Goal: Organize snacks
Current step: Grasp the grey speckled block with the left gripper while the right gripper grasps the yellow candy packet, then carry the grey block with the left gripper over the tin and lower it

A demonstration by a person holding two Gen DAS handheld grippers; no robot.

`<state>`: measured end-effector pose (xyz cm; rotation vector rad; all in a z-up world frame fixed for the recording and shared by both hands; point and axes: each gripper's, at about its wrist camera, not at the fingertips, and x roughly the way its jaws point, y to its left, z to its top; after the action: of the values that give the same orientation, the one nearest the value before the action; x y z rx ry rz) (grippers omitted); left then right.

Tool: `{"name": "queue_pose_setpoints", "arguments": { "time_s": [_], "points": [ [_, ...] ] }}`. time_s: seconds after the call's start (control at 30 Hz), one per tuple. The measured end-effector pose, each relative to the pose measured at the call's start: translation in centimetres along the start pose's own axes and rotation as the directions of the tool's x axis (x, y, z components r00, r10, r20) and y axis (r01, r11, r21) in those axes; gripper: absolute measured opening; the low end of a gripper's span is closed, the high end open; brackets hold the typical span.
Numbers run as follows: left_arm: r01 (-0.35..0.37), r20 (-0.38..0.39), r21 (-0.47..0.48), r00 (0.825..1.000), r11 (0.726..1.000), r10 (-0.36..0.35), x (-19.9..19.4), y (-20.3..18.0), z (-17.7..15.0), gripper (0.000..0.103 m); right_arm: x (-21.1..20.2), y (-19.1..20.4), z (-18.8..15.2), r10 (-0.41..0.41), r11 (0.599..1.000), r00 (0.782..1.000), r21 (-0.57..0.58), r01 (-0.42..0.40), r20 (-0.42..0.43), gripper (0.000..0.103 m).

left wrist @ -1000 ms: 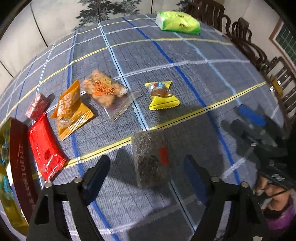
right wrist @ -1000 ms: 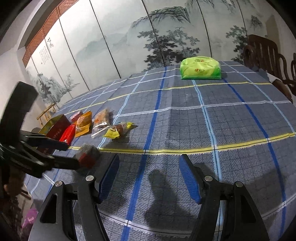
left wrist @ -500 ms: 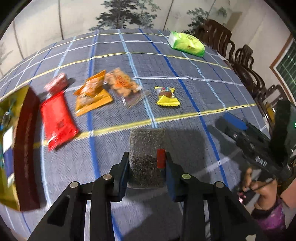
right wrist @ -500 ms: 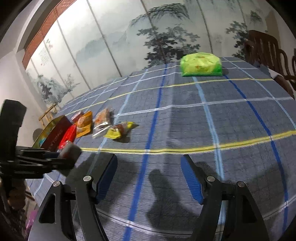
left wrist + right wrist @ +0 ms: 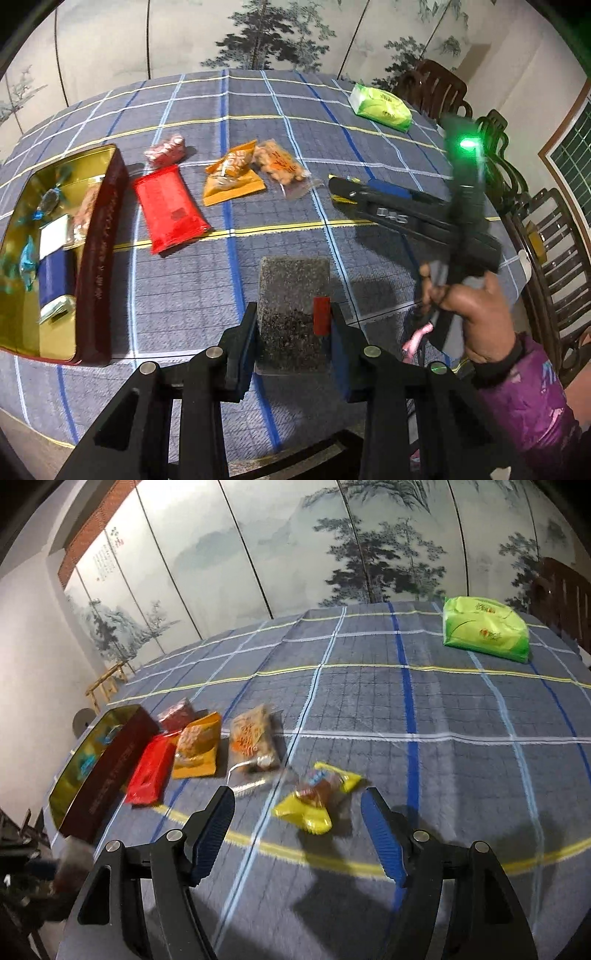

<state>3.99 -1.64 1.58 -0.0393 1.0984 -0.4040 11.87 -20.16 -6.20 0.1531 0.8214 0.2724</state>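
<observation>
The left gripper (image 5: pixel 293 325) squeezes a gray speckled snack (image 5: pixel 293 295) between its two fingers. This snack is a flat block, gray with dark specks, and it has one small red sticker (image 5: pixel 321 315) near the right finger. It sticks out in front of the gripper, over the checked tablecloth (image 5: pixel 184 295).

Ahead and to the left of this gripper lie four snacks in a loose row: one long red packet (image 5: pixel 166 208), one small pink packet (image 5: pixel 164 151) behind it, one orange bag (image 5: pixel 231 175), and one clear bag of brown pieces (image 5: pixel 282 166). Far to the left sits one gold tin (image 5: pixel 99 258) with dark red sides. It is open, and some wrapped things are inside it, but they are too blurry to count. Far ahead and to the right is one big green pack (image 5: pixel 380 107).

The right gripper (image 5: pixel 297 834) has its two blue-padded fingers spread wide apart, with nothing held. One yellow snack (image 5: pixel 316 801) with something brown inside lies on the cloth just ahead, between the two fingers but not touching them. From this gripper, the other four small snacks and the tin are ahead to the left, and the green pack is far ahead to the right.

In the left camera, one hand (image 5: pixel 476 314) in a purple sleeve holds the right gripper's handle.
</observation>
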Motion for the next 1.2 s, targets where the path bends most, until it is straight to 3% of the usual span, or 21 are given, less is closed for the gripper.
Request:
{"name": "queue_pose_setpoints", "arguments": {
  "time_s": [0.03, 0.1, 0.17, 0.23, 0.47, 0.67, 1.03, 1.2],
  "points": [
    [-0.001, 0.002, -0.002, 1.0, 1.0, 0.001, -0.2, 0.2, -0.1, 0.031, 0.7, 0.1, 0.1, -0.014, 1.0, 1.0, -0.002, 0.014, -0.019, 0.067],
    [-0.006, 0.003, -0.003, 1.0, 1.0, 0.006, -0.3, 0.4, -0.2, 0.031, 1.9, 0.2, 0.2, -0.027, 1.0, 0.997, -0.006, 0.026, -0.068, 0.042],
    [-0.007, 0.007, -0.011, 1.0, 1.0, 0.007, -0.6, 0.7, -0.4, 0.031, 1.9, 0.5, 0.1, -0.052, 0.998, 0.997, -0.031, 0.05, -0.062, 0.042],
    [-0.008, 0.008, -0.017, 1.0, 1.0, 0.008, -0.8, 1.0, -0.6, 0.031, 1.4, 0.6, -0.2, -0.034, 0.999, 0.998, -0.038, 0.032, -0.052, 0.03],
    [-0.007, 0.031, -0.036, 0.999, 0.999, 0.008, -2.3, 2.0, -1.3, 0.031, -0.8, -0.6, -1.6, -0.054, 0.998, 0.999, 0.021, 0.054, -0.003, 0.03],
    [-0.018, 0.084, -0.069, 0.996, 0.997, 0.024, -4.9, 3.9, -1.5, 0.031, -0.6, -1.6, -1.7, -0.062, 0.996, 0.998, 0.066, 0.064, -0.023, 0.03],
    [-0.089, 0.135, -0.136, 0.985, 0.987, 0.108, -7.3, 8.5, -1.8, 0.031, -0.7, -2.0, -1.8, -0.076, 0.992, 0.997, 0.095, 0.077, -0.019, 0.03],
    [-0.158, 0.145, -0.144, 0.973, 0.977, 0.179, -7.5, 10.3, -2.1, 0.031, -0.6, -2.0, -1.8, -0.077, 0.992, 0.997, 0.094, 0.078, -0.019, 0.03]
  ]
}}
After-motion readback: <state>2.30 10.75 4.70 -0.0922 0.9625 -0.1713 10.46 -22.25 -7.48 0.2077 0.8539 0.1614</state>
